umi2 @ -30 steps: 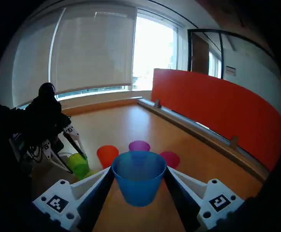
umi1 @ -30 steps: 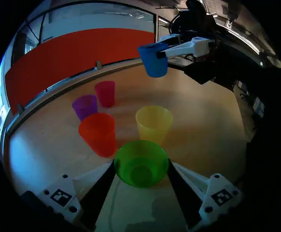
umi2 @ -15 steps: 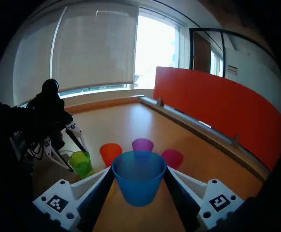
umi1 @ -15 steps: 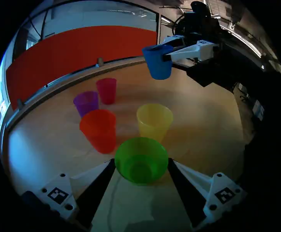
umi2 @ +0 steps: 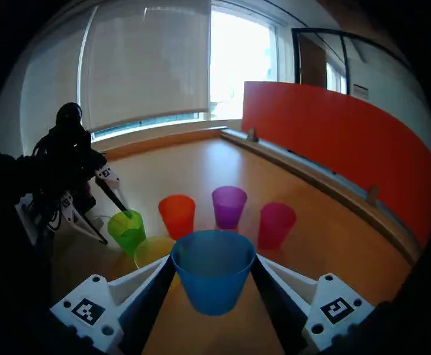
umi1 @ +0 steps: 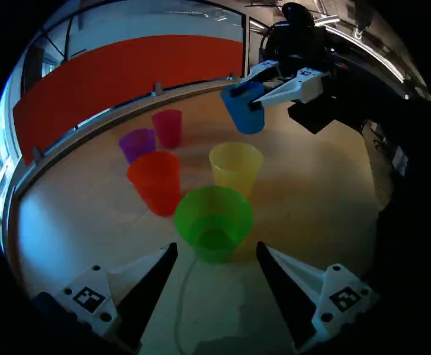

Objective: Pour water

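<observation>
The right gripper (umi2: 214, 260) pinches the blue cup (umi2: 214, 287) above mid-desk (umi1: 322, 195). The left gripper (umi1: 214, 244) is spread, clear of the green cup (umi1: 214, 219) just ahead. The blue cup is probably light, slick and squashy, so hold its walls gently.

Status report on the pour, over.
Left tongs open, green plastic cup just ahead. Right tongs shut on blue plastic cup, held aloft. Yellow plastic cup unobstructed.

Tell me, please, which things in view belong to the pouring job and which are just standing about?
In the job:
- blue cup, clamped in the right gripper
- yellow cup, nearest the blue one, so probably the receiver
- green cup, just ahead of the open left gripper

Standing about:
- orange cup
- purple cup
- pink cup
- red partition
</observation>
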Demonstrator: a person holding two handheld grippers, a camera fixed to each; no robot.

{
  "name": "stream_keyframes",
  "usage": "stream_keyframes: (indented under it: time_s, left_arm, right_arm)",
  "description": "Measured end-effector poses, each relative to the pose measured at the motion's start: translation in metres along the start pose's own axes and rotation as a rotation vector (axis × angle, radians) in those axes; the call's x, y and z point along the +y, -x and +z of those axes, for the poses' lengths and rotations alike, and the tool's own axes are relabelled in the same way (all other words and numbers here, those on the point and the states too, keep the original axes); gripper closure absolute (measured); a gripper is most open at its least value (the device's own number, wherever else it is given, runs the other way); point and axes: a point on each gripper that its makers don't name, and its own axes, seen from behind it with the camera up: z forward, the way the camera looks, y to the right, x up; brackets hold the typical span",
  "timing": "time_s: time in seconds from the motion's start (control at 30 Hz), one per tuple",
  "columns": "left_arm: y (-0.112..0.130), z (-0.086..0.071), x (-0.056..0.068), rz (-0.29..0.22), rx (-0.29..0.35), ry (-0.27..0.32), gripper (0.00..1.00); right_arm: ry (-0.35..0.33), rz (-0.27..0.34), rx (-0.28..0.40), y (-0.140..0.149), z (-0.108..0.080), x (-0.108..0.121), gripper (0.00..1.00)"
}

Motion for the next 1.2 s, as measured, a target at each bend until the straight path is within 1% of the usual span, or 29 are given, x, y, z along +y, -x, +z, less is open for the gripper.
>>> stream_keyframes:
  time_s: [0.2,0.4,0.6,0.7,0.8,1.07,1.2]
  left_arm:
    - [-0.002,-0.012,-0.003,-0.017,0.033,-0.027,0.01]
    - [0.001,-0.024,-0.007,-0.029,0.056,-0.057,0.01]
    - [-0.003,-0.037,-0.008,-0.069,0.109,-0.080,0.01]
    - [-0.002,-0.043,-0.009,-0.094,0.126,-0.087,0.01]
    - [-0.002,-0.047,-0.012,-0.107,0.136,-0.095,0.01]
    - [-0.002,-0.052,-0.015,-0.122,0.149,-0.108,0.01]
    - [-0.003,-0.052,-0.015,-0.125,0.153,-0.106,0.01]
  right_arm:
    - [-0.015,0.012,-0.043,0.023,0.010,-0.005,0.09]
    - [-0.022,0.021,-0.083,0.044,0.017,-0.009,0.09]
    - [-0.021,0.028,-0.112,0.060,0.022,-0.010,0.09]
    - [-0.017,0.029,-0.124,0.066,0.023,-0.009,0.09]
    - [-0.017,0.032,-0.127,0.070,0.024,-0.009,0.09]
    - [-0.018,0.042,-0.125,0.073,0.020,-0.009,0.09]
    - [-0.014,0.024,-0.130,0.077,0.014,-0.010,0.08]
